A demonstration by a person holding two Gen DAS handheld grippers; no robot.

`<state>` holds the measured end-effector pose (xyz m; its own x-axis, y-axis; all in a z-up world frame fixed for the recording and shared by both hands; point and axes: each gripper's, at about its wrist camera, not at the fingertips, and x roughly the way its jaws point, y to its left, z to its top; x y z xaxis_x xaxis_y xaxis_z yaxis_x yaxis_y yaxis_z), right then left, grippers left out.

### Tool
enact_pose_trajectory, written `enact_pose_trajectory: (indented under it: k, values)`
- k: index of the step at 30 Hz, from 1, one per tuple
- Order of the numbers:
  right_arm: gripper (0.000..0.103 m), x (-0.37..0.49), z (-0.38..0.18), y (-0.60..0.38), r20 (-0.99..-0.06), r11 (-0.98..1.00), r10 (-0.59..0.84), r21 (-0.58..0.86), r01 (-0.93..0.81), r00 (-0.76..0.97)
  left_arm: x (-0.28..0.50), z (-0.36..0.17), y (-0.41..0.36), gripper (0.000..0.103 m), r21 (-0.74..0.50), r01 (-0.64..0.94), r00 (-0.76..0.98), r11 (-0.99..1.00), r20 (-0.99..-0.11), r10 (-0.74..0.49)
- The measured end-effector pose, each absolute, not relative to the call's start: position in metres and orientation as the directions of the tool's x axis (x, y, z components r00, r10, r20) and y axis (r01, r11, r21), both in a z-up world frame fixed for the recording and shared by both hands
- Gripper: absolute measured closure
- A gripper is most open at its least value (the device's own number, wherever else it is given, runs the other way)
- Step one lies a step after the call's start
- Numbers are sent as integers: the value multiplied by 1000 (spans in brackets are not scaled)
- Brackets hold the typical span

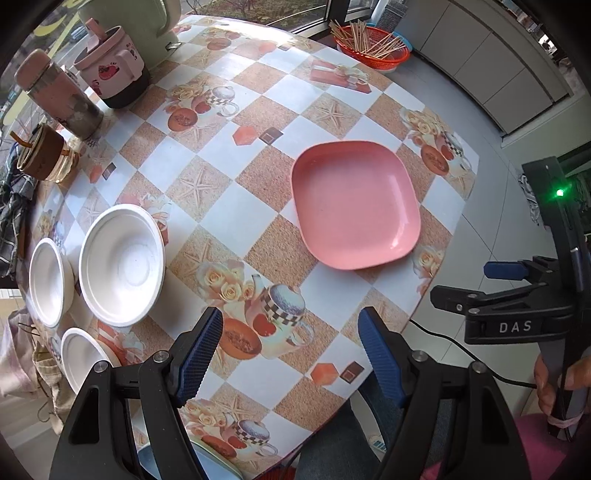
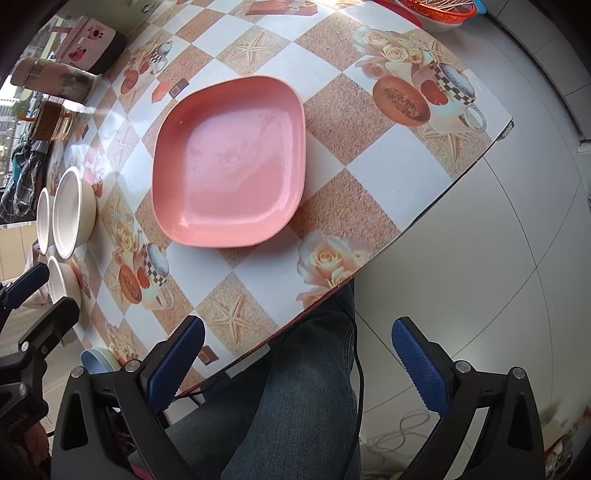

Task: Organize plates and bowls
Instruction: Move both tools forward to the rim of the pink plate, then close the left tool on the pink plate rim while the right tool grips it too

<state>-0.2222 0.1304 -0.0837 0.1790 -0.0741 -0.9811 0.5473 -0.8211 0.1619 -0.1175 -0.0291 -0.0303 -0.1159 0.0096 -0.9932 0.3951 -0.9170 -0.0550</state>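
A pink square plate [image 1: 356,206] [image 2: 229,162] lies on the chequered table near its right edge. Three white bowls stand at the left: a large one [image 1: 122,266] [image 2: 70,210], a smaller one [image 1: 50,282] [image 2: 43,218] beside it, and a third [image 1: 83,356] [image 2: 62,280] nearer me. My left gripper [image 1: 291,350] hangs open above the table's front part, nothing between its fingers, with the bowls to its left. My right gripper [image 2: 297,354] [image 1: 476,284] is open and empty over the table edge and a jeans-clad leg, the pink plate ahead of it.
Blue and green plates [image 2: 98,360] peek out at the table's near edge. A pink mug [image 1: 110,66], bottles [image 1: 59,96], a glass cup [image 1: 48,155] and a green kettle [image 1: 129,22] crowd the far left. An orange basket of sticks [image 1: 373,44] sits at the far edge. A black cable [image 2: 356,369] hangs by the leg.
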Motion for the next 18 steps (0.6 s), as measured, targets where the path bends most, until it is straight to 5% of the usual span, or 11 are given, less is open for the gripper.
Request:
enact_pose_trajectory:
  k: [18]
  values:
    - [1,-301,-138,75,-993,-831,58,7,556,99,-205,-128,-59,24,20,466,2,-885,-1000,-22]
